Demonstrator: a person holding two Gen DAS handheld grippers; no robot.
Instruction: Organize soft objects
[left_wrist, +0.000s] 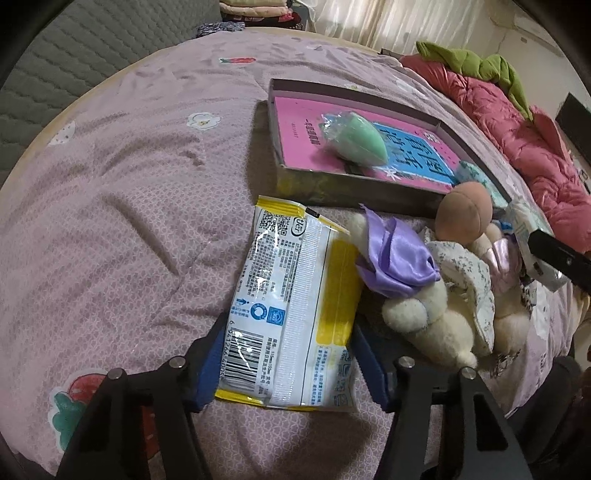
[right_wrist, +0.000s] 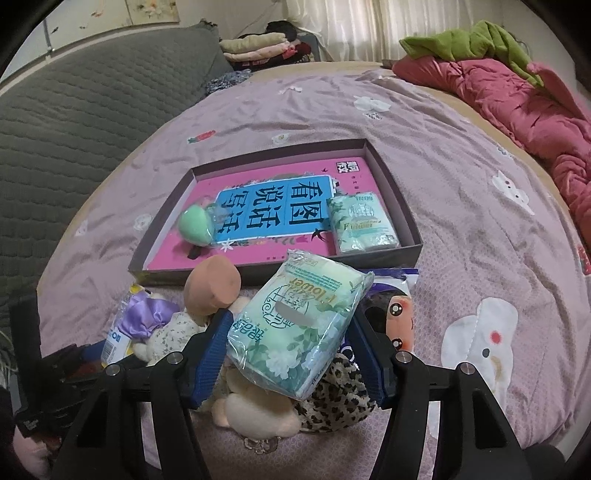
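L wrist view: left gripper (left_wrist: 286, 363) at bottom centre, jaws straddling yellow-white wipes pack (left_wrist: 295, 314). Blue pads look to sit against both long edges, pack lying flat on the purple bedspread (left_wrist: 129, 221). Reads as gripping, not lifted yet. Plush bunny (left_wrist: 432, 302) w/ purple bow just right of pack, touching its edge. Shallow box (left_wrist: 291, 181) at upper centre-right, green sponge egg (left_wrist: 356, 138) inside. Probably best to squeeze only enough to dent the film, lift straight up so bunny isn't dragged, then carry over box's near wall.

R wrist view: right gripper (right_wrist: 290, 350) at bottom centre, clamped on green tissue pack (right_wrist: 299, 325), held tilted above the toy pile. Box (right_wrist: 413, 236) mid-frame; a similar tissue pack (right_wrist: 364, 221) already in its right end. Free floor between egg & that pack looks like the spot; lower flat before opening jaws.
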